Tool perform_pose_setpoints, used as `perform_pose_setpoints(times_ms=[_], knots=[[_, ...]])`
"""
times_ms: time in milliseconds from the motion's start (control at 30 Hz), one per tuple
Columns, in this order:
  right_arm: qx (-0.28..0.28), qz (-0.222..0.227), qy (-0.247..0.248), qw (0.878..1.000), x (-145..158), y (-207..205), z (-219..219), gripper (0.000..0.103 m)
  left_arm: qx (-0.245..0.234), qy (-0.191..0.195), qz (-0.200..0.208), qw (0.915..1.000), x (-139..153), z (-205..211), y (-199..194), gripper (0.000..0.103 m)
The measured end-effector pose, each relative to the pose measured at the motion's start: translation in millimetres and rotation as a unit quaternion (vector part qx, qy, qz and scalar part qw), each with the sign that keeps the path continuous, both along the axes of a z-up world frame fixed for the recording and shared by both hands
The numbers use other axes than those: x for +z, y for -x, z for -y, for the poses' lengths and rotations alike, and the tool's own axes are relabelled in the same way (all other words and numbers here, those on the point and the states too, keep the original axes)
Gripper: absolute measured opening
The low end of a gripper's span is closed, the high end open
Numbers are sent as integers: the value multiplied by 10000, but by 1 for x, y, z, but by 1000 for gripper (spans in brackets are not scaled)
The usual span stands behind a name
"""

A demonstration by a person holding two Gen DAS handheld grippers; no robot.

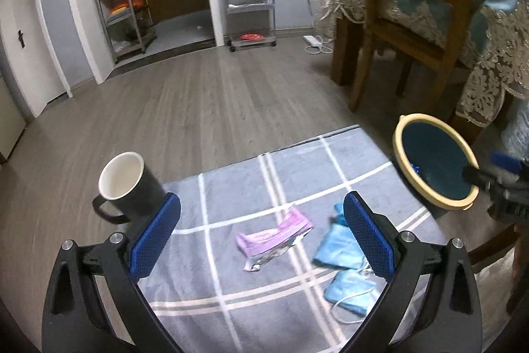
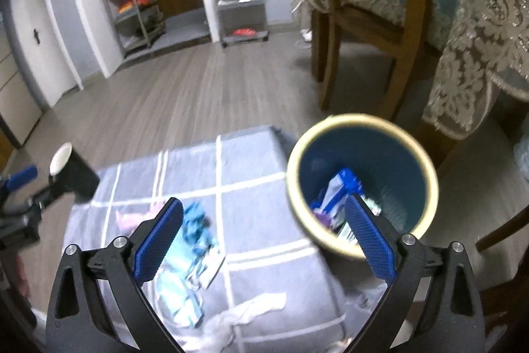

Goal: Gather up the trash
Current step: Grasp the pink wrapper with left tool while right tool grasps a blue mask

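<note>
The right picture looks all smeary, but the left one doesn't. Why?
Right wrist view: motion blur smears the trash bin and the wrappers on the cloth, so that tool is likely moving. Left wrist view: the mug and pink wrapper look sharp.

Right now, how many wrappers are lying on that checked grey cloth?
3: a pink wrapper mid-cloth, a blue wrapper to its right, and another blue wrapper just nearer the camera. The left gripper's finger may hide more.

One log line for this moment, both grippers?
left gripper: open, above pink wrapper | right gripper: open, empty, by blue cream-rimmed bin | blue wrappers on grey checked cloth
</note>
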State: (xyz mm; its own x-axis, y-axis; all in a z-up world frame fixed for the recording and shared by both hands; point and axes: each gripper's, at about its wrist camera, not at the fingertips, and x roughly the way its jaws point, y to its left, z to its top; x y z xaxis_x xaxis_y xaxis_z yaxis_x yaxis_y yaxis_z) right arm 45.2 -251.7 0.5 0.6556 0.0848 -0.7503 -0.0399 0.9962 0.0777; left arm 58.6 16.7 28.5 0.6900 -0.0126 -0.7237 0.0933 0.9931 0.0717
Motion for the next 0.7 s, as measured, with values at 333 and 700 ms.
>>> perform_pose_setpoints(times_ms=[333, 700], knots=[[186, -575, -147, 9981, -44, 7, -30, 97, -13, -107, -16, 9999, -16, -16, 8, 97], [497, -970, -124, 9940, -89, -14, -64, 97, 176, -519, -456, 9975, -60, -44, -12, 97]])
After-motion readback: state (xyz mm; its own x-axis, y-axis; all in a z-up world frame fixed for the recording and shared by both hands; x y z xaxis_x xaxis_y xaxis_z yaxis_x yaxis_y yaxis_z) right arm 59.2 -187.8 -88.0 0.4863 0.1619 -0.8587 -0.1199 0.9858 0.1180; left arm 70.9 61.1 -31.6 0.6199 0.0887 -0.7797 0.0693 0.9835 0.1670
